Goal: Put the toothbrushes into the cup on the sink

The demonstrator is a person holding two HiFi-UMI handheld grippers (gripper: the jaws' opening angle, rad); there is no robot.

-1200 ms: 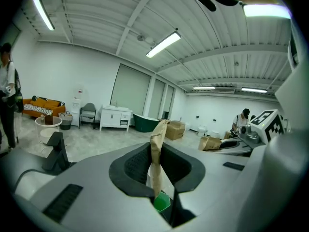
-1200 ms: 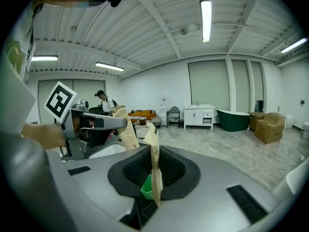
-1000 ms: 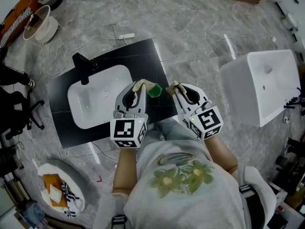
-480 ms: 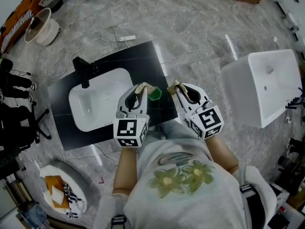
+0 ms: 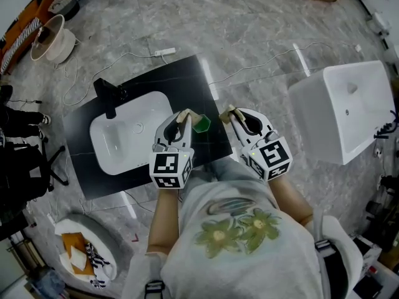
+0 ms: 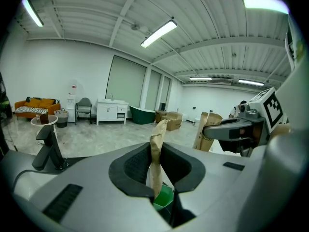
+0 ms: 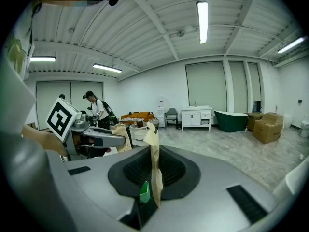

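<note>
Two grippers, both loaded: your left gripper [image 5: 185, 117] clamped on paper-wrapped toothbrush [image 6: 156, 153], right gripper [image 5: 229, 114] clamped on second wrapped toothbrush [image 7: 154, 158]. Both brushes stand near upright. Between your jaws: green cup [image 5: 201, 123] on black counter [image 5: 187, 73], right of sink [image 5: 124, 136]. Cup sits directly under left brush's lower end, so left hand nearer. Print on wrapping too small to read; no other legible writing.

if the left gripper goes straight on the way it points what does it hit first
Probably the green cup, just ahead of and below the left gripper; the paper-wrapped toothbrush in its jaws would touch it first. Depth is unclear.
</note>
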